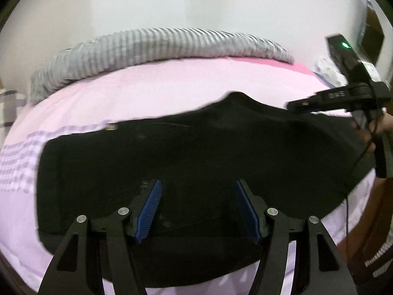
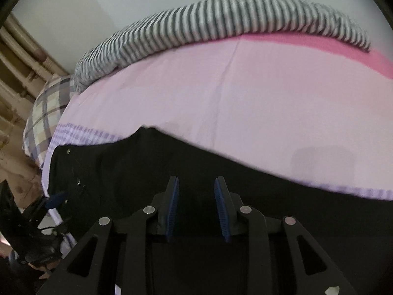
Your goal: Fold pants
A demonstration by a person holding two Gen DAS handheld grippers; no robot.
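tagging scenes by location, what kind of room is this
Most likely a bedroom: black pants lie on a bed with a pink sheet, a striped blanket rolled along its far edge, and a plaid pillow.

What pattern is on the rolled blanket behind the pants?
Dark-and-white stripes on the blanket, clearest in the right wrist view.

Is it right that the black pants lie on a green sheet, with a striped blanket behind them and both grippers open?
Not quite: the sheet is pink, not green, as the right wrist view shows. The black pants, striped blanket and open left gripper and right gripper are as you say.
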